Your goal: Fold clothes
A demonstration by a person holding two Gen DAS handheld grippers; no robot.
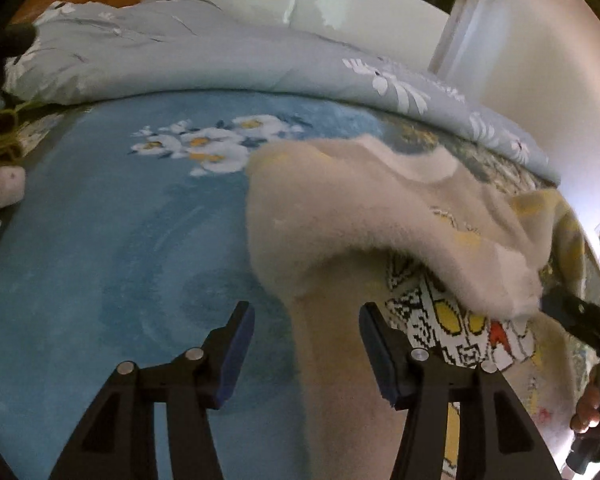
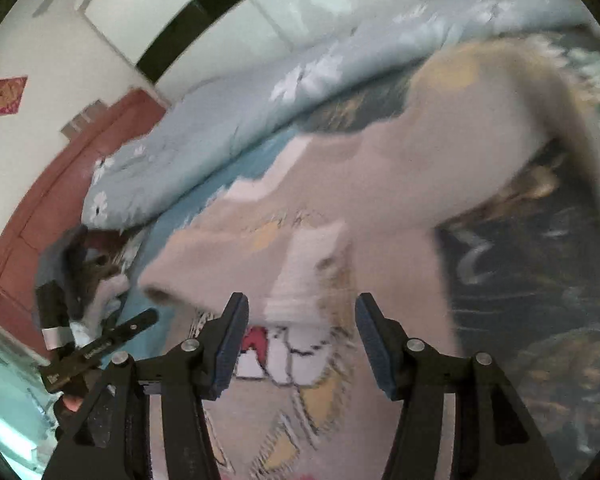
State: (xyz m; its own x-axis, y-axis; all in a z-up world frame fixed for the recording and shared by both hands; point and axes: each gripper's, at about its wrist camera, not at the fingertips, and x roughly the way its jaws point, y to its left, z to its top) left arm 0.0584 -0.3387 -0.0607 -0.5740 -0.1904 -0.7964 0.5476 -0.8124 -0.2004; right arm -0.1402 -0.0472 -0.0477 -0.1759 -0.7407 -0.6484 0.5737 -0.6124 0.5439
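A cream fuzzy sweater (image 1: pixel 340 216) with a black, yellow and red pixel pattern lies on the blue floral bed sheet (image 1: pixel 112 248). One sleeve lies folded across its front. My left gripper (image 1: pixel 306 344) is open and empty, just above the sweater's left edge. My right gripper (image 2: pixel 302 340) is open and empty over the sweater's patterned front (image 2: pixel 288 356); the right wrist view is blurred. The right gripper also shows at the right edge of the left wrist view (image 1: pixel 580 316), next to the sleeve cuff (image 1: pixel 512 292).
A rolled grey-blue floral quilt (image 1: pixel 220 56) lies along the far side of the bed. A white wall and wardrobe stand behind it. Other clothes (image 1: pixel 0 184) sit at the left edge. A red-brown door (image 2: pixel 60 184) is at left in the right wrist view.
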